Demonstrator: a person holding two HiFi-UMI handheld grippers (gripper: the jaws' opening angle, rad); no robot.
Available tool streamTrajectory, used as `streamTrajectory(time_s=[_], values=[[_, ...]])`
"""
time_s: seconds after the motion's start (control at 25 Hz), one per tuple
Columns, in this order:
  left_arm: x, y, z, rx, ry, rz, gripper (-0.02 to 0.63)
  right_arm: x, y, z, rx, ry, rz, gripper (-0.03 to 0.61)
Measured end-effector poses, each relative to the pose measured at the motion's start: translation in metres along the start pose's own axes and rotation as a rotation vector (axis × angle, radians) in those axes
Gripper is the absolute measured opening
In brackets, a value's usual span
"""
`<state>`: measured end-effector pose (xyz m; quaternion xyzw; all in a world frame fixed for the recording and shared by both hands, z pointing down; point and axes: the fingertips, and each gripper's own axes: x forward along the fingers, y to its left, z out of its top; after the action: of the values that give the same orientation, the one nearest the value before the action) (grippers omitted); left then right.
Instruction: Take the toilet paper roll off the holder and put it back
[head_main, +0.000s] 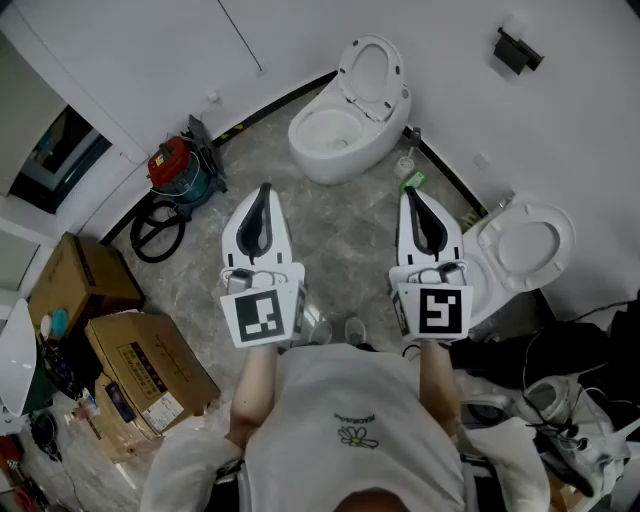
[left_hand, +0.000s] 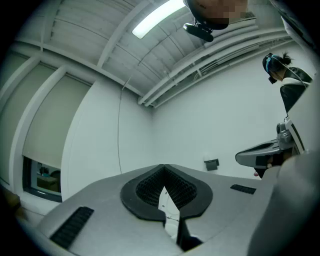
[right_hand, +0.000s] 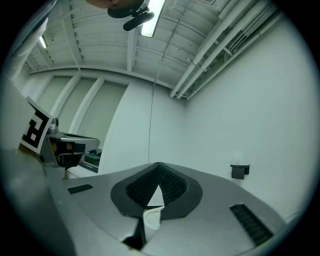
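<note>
White shirt (head_main: 350, 420) fills the bottom of the head view and hides the person's legs; only the shoe tips (head_main: 340, 330) show past it. Both forearms disappear behind the marker cubes (head_main: 258, 317).

Just ahead, the left gripper (head_main: 264, 192) and right gripper (head_main: 409, 196) are held side by side above the grey floor (head_main: 340, 230), well apart. Each has its jaws pressed together at the tips with nothing between them (each gripper's own view shows the dark pads meeting in a point).

To the left are cardboard boxes (head_main: 150, 375) and, further off, a red vacuum (head_main: 175, 165) with a black hose. To the right a tangle of cables and white objects is cut off by the frame and hard to identify.

Beyond the grippers stand two toilets, one (head_main: 345, 120) with its lid up, the other (head_main: 520, 250) partly behind the right gripper.

Farthest off, a black holder (head_main: 517, 50) is fixed to the white wall. The roll (head_main: 515, 25) is only a faint pale shape on top of it, white against white.
</note>
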<state>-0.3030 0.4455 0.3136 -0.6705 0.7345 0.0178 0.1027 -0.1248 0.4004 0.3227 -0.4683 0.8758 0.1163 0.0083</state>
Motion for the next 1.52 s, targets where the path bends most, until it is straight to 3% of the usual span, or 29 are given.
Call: streamTrajectory(time_s=[0.4, 0.76, 1.0, 1.24, 1.52], values=[[0.020, -0.034, -0.003, -0.051, -0.010, -0.038, 0.017, -0.001, -0.046, -0.017, 0.092, 0.002, -0.047, 0.009], [0.059, -0.105, -0.016, -0.073, -0.045, -0.125, 0.017, -0.014, -0.104, -0.038, 0.039, 0.008, -0.079, 0.009], [0.091, -0.122, -0.019, -0.079, -0.041, -0.130, 0.017, -0.002, -0.129, -0.052, 0.034, 0.035, -0.069, 0.009], [0.149, -0.119, -0.024, -0.079, -0.101, -0.174, 0.017, 0.032, -0.158, -0.053, 0.014, -0.011, -0.150, 0.009], [0.271, -0.134, -0.035, -0.078, -0.128, -0.211, 0.017, 0.123, -0.226, -0.075, -0.001, 0.001, -0.196, 0.009]])
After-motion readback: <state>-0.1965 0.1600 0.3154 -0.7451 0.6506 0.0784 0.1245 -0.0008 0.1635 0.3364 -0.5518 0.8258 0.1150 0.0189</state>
